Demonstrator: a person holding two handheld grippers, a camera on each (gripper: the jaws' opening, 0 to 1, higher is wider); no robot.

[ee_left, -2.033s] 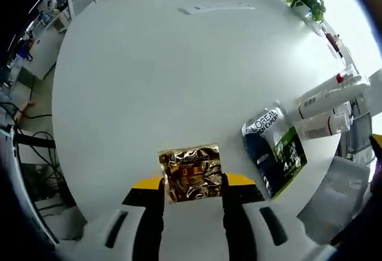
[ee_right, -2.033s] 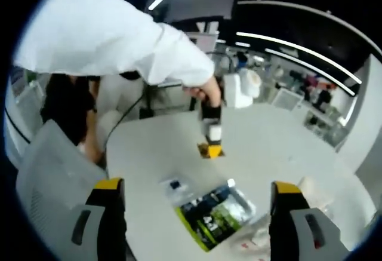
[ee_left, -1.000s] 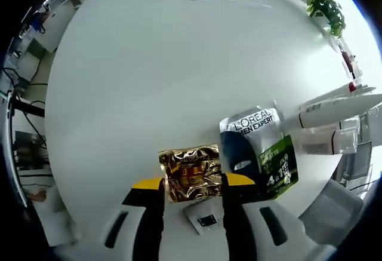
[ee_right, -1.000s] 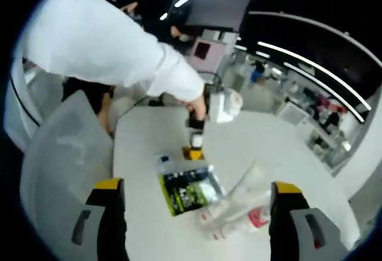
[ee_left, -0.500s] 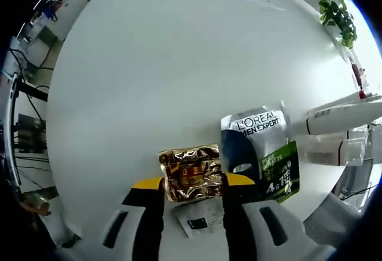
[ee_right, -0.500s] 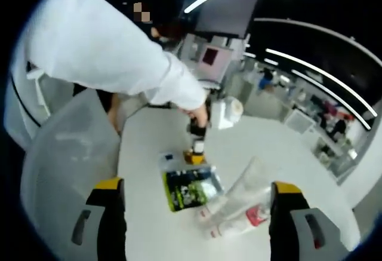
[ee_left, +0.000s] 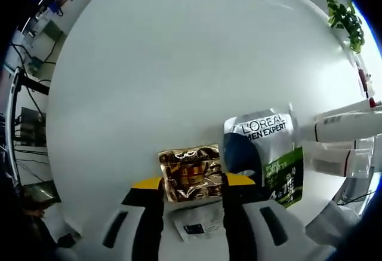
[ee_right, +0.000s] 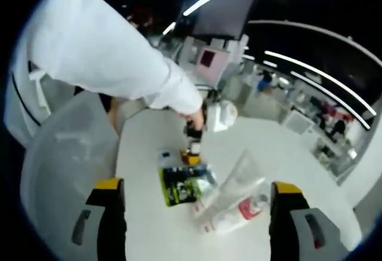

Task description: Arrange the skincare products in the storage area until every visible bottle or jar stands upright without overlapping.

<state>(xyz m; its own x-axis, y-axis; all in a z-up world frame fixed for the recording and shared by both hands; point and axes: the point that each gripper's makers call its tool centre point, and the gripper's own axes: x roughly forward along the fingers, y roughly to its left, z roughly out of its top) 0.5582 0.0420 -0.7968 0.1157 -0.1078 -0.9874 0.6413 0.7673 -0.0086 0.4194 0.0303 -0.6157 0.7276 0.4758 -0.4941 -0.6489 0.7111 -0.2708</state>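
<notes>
My left gripper [ee_left: 192,184] is shut on a crinkled gold foil sachet [ee_left: 191,174], held above the white round table [ee_left: 149,76]. To its right lies a L'Oreal Men Expert pouch [ee_left: 262,153], grey, blue and green. Beneath the jaws rests a small clear sachet with a dark label [ee_left: 194,224]. White tubes [ee_left: 349,126] lie flat at the right edge. In the right gripper view my right gripper [ee_right: 194,213] stands open, high above the table. There the left gripper [ee_right: 192,147] shows small, held by a hand, beside the pouch [ee_right: 182,184] and the tubes [ee_right: 230,204].
A green plant [ee_left: 345,17] stands at the table's far right rim. A translucent chair back [ee_right: 57,171] rises at the left of the right gripper view. A person's white sleeve [ee_right: 101,52] reaches over the table. Desks and cables lie on the floor beyond the table.
The left gripper has carried the gold sachet toward the pouch and the clear sachet, which now lies under the jaws. The right gripper's view has swung, bringing the tubes nearer centre.
</notes>
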